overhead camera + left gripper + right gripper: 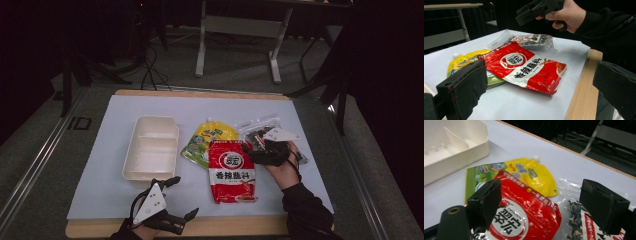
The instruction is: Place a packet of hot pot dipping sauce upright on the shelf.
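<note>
High view. I read the work in hand as loading the three pouches into the white compartment tray (151, 148), which sits empty at the left of the white mat (115, 190). Nothing has been moved in yet, so all three picks remain. The red sauce pouch (231, 170) lies flat at centre, overlapping the lower edge of the yellow spout pouch (209, 142); the clear seaweed packet (260, 131) lies at the right. My right gripper (256, 153) hovers at the red pouch's upper right corner, partly over the seaweed packet. My left gripper (181, 198) rests near the front edge of the table, just below the tray, with its jaws spread and nothing between them.

Left gripper view. Both jaws stand wide apart at the frame's sides, empty. The red sauce pouch (526, 70) lies ahead on the mat, well clear of them. The right gripper (534, 11) hangs above the seaweed packet (534, 41), not touching it.

Right gripper view. The jaws are open, with no pad pressing on anything. The red sauce pouch (524, 212) lies directly below and between them; the seaweed packet (576, 220) sits under the right jaw and the yellow spout pouch (534, 175) lies beyond. I judge a descent and a closing are still needed.
</note>
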